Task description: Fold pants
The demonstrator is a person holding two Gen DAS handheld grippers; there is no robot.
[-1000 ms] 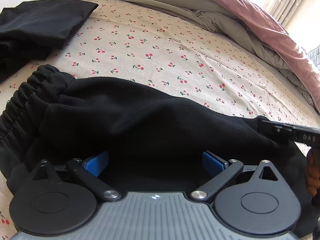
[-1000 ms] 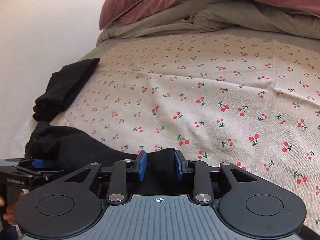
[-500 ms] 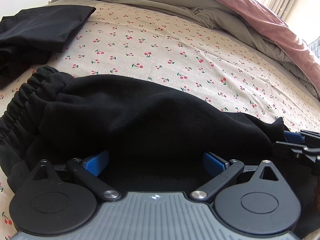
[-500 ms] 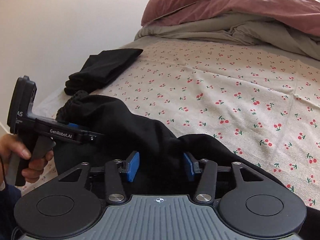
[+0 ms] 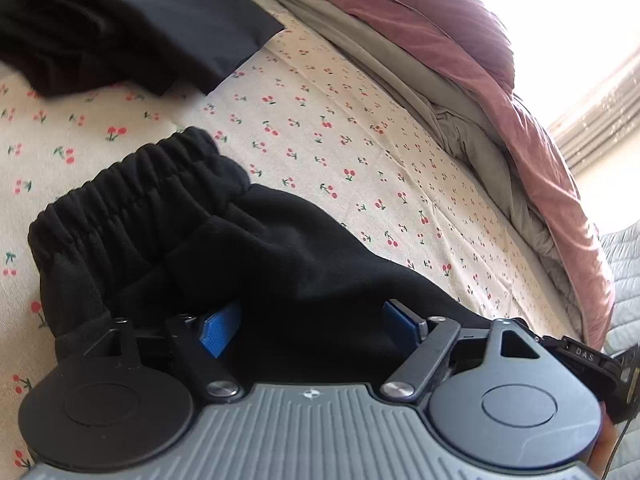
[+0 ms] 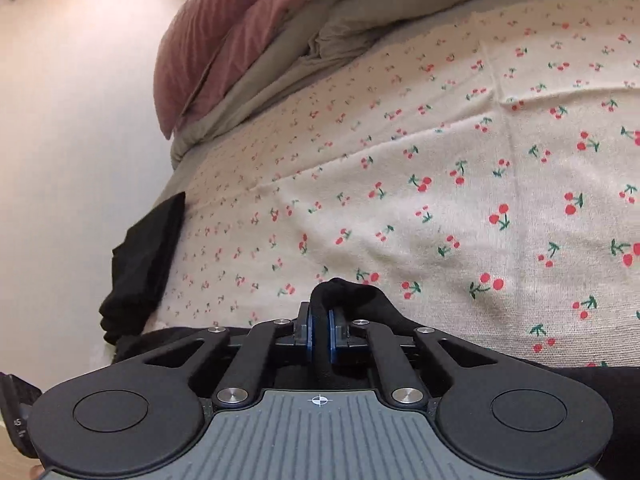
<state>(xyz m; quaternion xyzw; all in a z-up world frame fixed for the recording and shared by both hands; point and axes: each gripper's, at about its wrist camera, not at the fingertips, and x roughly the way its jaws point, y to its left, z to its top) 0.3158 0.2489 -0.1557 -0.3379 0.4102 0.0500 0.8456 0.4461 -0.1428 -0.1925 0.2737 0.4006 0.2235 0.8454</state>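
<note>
Pinching a bunched fold of the black pants point(image 6: 348, 292) with my right gripper point(image 6: 319, 334), blue pads pressed nearly together with only the cloth between them, a small hump of fabric poking up past the tips

Pants lie on the cherry-print bedsheet point(image 6: 480, 168) at the near edge of the bed, running across under both tools; in the left wrist view the elastic waistband point(image 5: 132, 196) sits up-left, gathered and wrinkled, with the rest of the pants point(image 5: 304, 264) spreading right toward the bottom corner

My left gripper point(image 5: 308, 320) has its jaws wide but closing, blue pads well apart, pants fabric lying between them; can't see either pad pressing the cloth yet

Right tool's black body pokes in at the right edge of the left view, low down

Second black garment point(image 5: 132, 20), folded, sits on the sheet at far upper left, apart from the pants; same one shows as a dark pile point(image 6: 148, 256) by the wall in the right view

Grey blanket point(image 5: 420, 80) and pink duvet point(image 5: 460, 28) heaped at the far side of the bed

Left view slightly blurred near the tool body
</note>
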